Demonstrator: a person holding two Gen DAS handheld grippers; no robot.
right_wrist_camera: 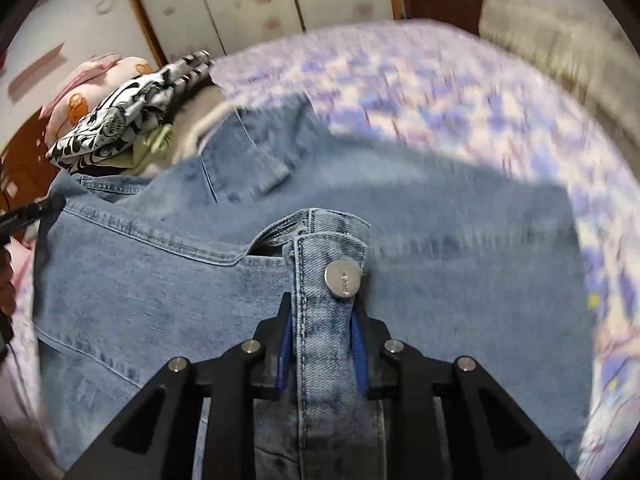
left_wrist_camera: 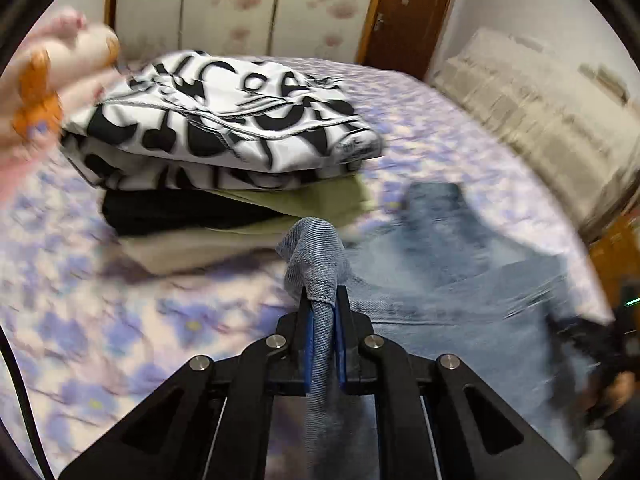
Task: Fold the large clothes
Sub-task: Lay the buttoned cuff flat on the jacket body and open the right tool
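Light blue jeans lie spread over a bed with a purple flowered sheet. My right gripper is shut on their waistband, just below the metal button, with the blue pads pressing both sides. In the left wrist view my left gripper is shut on a bunched fold of the jeans, lifted off the sheet. The rest of the denim trails away to the right, blurred.
A stack of folded clothes, black-and-white print on top of green, black and beige pieces, sits behind the left gripper. A pink pillow lies at far left. Wardrobe doors and a brown door stand behind the bed.
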